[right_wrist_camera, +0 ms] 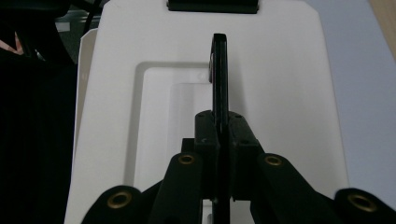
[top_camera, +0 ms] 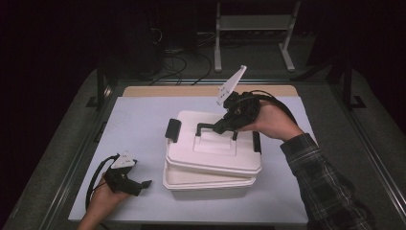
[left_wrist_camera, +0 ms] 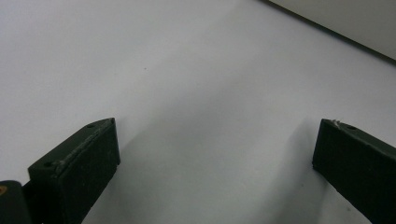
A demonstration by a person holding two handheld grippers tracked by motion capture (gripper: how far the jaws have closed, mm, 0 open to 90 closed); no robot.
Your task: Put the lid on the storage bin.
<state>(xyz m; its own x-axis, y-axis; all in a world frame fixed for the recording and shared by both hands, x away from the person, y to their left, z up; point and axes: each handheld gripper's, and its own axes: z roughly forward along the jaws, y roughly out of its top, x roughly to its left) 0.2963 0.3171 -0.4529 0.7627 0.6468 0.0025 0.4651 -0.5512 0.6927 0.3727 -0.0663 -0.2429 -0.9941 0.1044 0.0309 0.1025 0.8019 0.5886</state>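
Observation:
A white box [top_camera: 206,179] stands in the middle of the mat. Its white lid [top_camera: 210,153] sits askew over it, tipped up and shifted toward the far right. The lid carries a black handle [top_camera: 206,127] [right_wrist_camera: 219,70] and black latches [top_camera: 172,130] [right_wrist_camera: 212,5] at its ends. My right gripper [top_camera: 225,125] [right_wrist_camera: 219,126] is shut on the handle, which runs upright between its pads. My left gripper [top_camera: 143,184] [left_wrist_camera: 215,154] lies low on the mat at the near left of the box, open with only bare mat between its fingers [left_wrist_camera: 88,158].
A pale mat [top_camera: 139,120] covers the table, with a strip of wooden tabletop [top_camera: 191,90] at its far edge. Black rails [top_camera: 76,158] run along both sides. A white metal stand [top_camera: 253,24] and cables sit on the dark floor beyond.

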